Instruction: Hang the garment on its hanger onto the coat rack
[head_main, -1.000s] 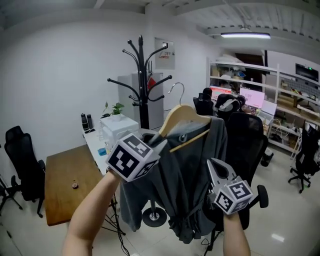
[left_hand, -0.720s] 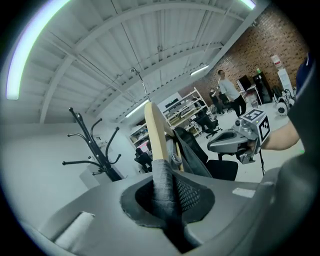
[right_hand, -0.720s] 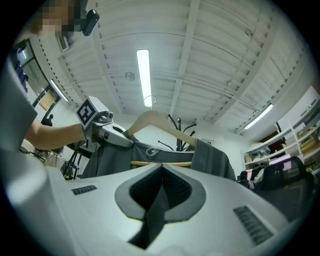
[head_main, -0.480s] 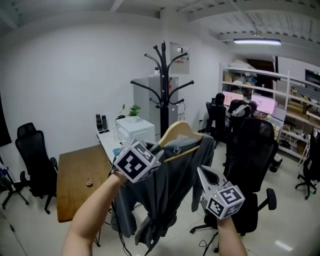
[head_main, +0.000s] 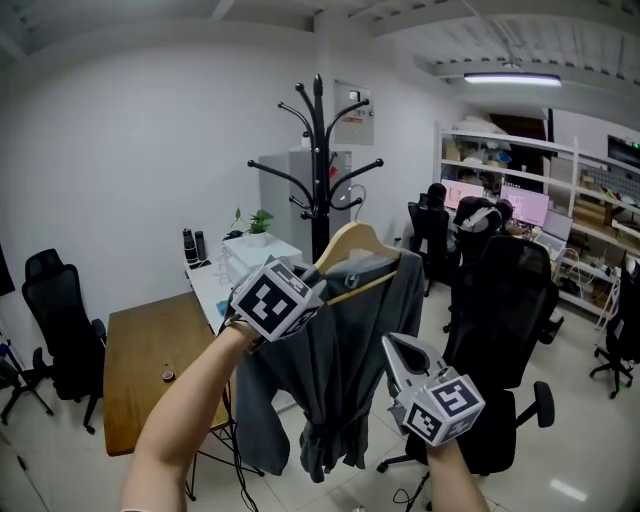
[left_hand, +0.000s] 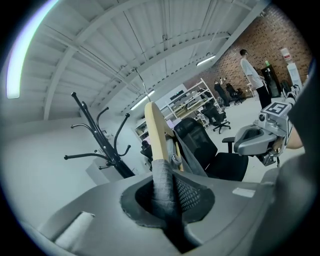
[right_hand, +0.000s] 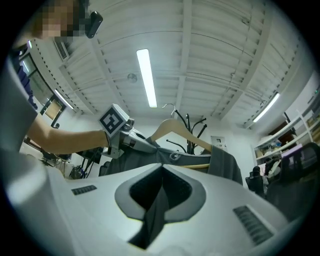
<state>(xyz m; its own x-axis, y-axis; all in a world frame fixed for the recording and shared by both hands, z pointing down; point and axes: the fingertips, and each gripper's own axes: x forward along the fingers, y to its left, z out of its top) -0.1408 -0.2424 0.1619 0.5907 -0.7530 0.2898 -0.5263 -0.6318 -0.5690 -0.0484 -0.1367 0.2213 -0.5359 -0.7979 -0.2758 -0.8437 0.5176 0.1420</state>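
- Right now coat rack (head_main: 318, 170) stands far centre, black, prongs curving up on both sides; white cabinet (head_main: 262, 255) with a small plant (head_main: 258, 218) just left of its pole.
- Wooden table (head_main: 150, 345) near left. A black office chair (head_main: 500, 320) sits close on the right, just beside the hanging cloth. Another chair (head_main: 58, 320) far left; shelves (head_main: 520, 190) far right.
- Garment (head_main: 335, 370), grey, is draped on the wooden hanger (head_main: 352, 243), held up in the air in front of the rack, not yet on it. In head view the metal hook sits by the lower right prongs; can't tell if touching.
- L gripper (left_hand: 165, 192) is clenched on the hanger's cloth-covered shoulder end, wood sticking up past the jaws.
- R gripper (right_hand: 159, 200) is lower and to the right, jaws pinched on a grey fold that looks like the garment's side.
- Vs half a sec ago: garment hangs straighter, hem no longer swung left; hanger a bit higher; both grips unchanged.
- Vs 1 s ago: rack looks closer, and the hook reaches prong level.
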